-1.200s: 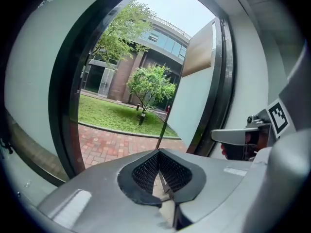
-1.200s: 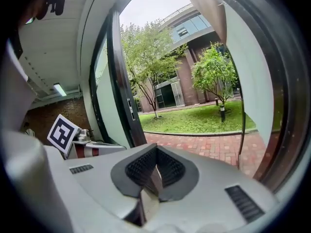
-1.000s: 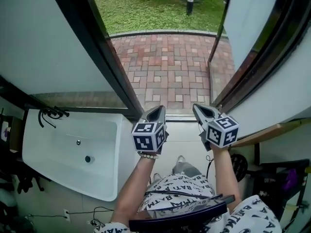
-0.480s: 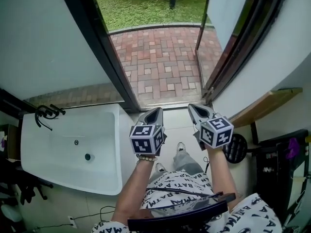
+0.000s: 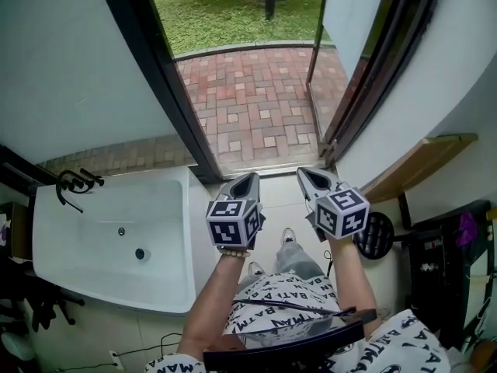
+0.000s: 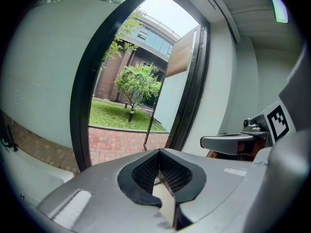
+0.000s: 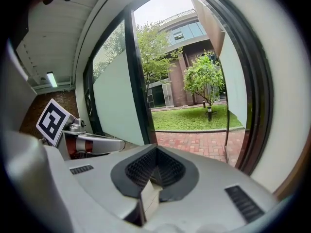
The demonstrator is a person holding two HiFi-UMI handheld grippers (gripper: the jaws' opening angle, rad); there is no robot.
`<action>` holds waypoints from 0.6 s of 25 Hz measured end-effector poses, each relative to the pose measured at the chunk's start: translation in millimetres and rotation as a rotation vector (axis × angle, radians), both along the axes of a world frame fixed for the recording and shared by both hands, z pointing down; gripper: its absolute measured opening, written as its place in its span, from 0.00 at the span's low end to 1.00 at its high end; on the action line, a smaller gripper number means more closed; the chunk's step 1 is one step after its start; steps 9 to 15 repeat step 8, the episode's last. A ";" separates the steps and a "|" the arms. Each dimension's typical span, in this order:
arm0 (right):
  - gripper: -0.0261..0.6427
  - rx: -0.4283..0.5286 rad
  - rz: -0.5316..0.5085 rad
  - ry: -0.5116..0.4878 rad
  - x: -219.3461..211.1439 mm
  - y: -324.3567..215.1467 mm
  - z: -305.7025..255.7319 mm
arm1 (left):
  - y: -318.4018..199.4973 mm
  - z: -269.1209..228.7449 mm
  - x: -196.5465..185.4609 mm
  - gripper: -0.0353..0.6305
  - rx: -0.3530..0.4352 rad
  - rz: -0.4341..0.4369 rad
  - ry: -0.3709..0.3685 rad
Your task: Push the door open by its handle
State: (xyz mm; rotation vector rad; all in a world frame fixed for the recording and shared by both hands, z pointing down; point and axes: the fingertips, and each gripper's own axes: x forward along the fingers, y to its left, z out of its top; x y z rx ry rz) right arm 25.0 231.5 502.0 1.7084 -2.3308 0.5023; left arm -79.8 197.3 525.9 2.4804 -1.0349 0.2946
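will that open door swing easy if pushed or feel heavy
The door probably swings as one rigid piece: it looks a framed panel. Likely heavy, being tall. Already wide open, so little travel may remain.

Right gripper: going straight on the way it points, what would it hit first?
The way looks free indoors: the right gripper points out toward the red brick paving, probably met first, though depth is unclear.
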 end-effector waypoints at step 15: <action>0.06 0.001 -0.014 0.018 4.3 -7.2 -0.2 | -6.3 -0.5 6.3 0.03 0.001 -0.008 -0.004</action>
